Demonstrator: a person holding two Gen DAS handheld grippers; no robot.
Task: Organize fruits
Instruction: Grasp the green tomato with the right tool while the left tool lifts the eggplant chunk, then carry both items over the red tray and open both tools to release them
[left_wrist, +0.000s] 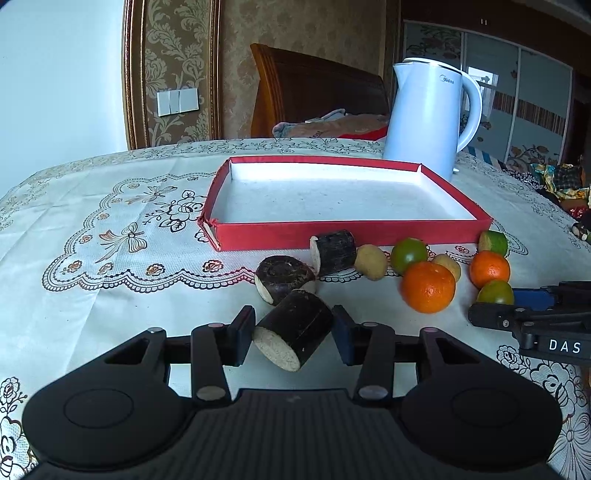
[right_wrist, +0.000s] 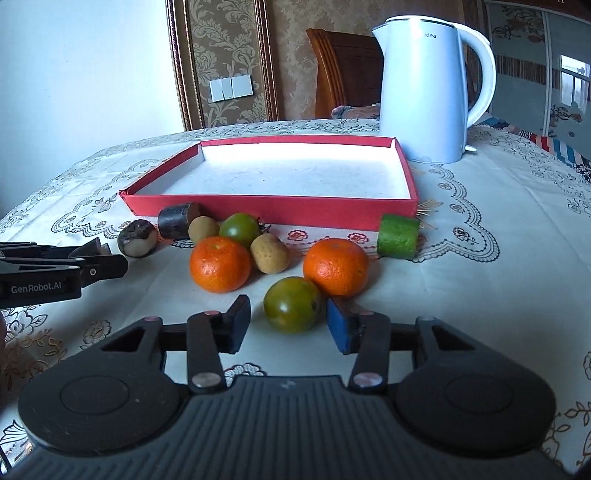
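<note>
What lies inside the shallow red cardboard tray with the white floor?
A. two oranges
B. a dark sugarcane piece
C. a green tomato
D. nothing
D: the shallow red cardboard tray shows only its bare white floor; the fruit all lies on the tablecloth in front of it.

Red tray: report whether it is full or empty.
Empty. The red tray shows only its bare white floor; the oranges, green fruits and dark sugarcane pieces all lie on the tablecloth outside it.
</note>
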